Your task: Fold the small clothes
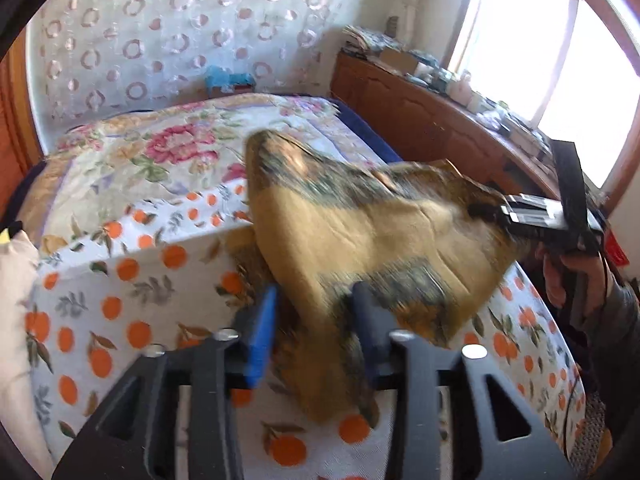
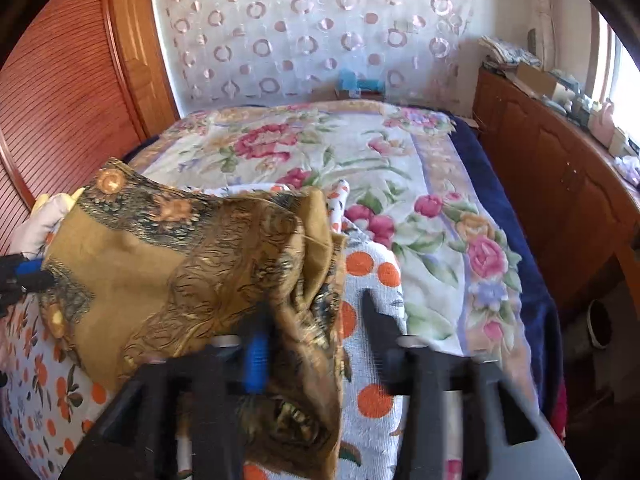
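A mustard-brown patterned cloth hangs in the air over the bed, stretched between both grippers. My left gripper has its jaws apart with a fold of the cloth lying between them. My right gripper also has its jaws apart, and the cloth drapes over its left blue pad. In the left wrist view the right gripper sits at the cloth's far right corner. In the right wrist view the left gripper sits at the cloth's left edge.
The bed has an orange-print sheet and a floral quilt behind. A wooden cabinet with clutter lines the right side under a window. A wooden wardrobe stands left. A white bundle lies at the left.
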